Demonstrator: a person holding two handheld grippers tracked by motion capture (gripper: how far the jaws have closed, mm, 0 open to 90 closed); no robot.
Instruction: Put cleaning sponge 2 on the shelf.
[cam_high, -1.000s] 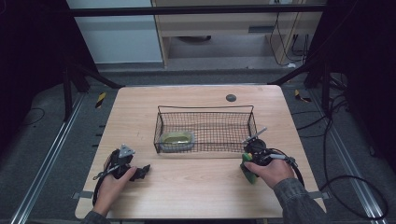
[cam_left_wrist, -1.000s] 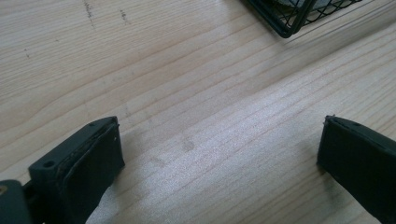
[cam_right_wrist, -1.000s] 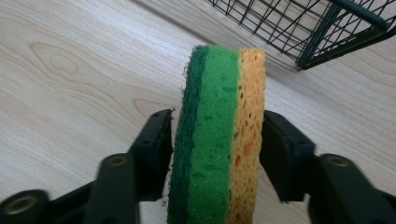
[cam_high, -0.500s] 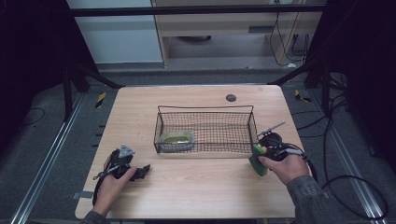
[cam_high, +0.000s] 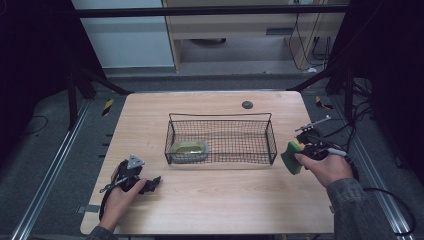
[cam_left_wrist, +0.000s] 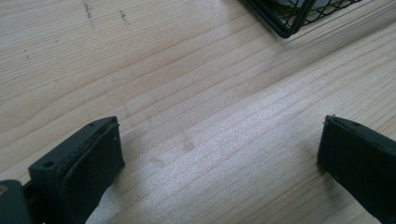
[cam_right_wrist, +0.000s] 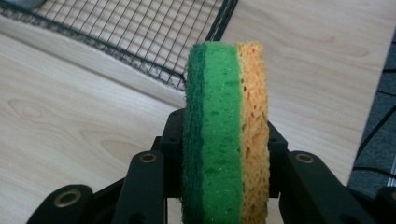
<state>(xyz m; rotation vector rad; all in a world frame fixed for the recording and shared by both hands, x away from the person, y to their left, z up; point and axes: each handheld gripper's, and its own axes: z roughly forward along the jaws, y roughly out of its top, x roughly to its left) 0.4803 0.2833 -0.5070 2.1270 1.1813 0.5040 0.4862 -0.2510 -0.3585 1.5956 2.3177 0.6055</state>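
A sponge (cam_high: 290, 158), green with a yellow side, is clamped upright between the jaws of my right gripper (cam_high: 295, 153), which is shut on it. It hangs above the table just past the right end of the black wire basket (cam_high: 220, 115). In the right gripper view the sponge (cam_right_wrist: 219, 130) stands on edge in my right gripper (cam_right_wrist: 224, 140), with the basket's corner (cam_right_wrist: 205, 51) behind it. My left gripper (cam_high: 150, 184) rests on the table at the front left, open. In the left gripper view only bare wood lies inside my left gripper (cam_left_wrist: 219, 140).
A pale green object (cam_high: 189, 148) lies in the basket's left end. A small dark disc (cam_high: 247, 104) sits near the table's far edge. The table's right edge (cam_high: 320, 165) runs close under my right hand. A basket corner (cam_left_wrist: 285, 21) shows ahead of the left jaws.
My right hand has carried the sponge to the right and upward, from in front of the basket's right corner to beside its right end. The left hand has stayed put.
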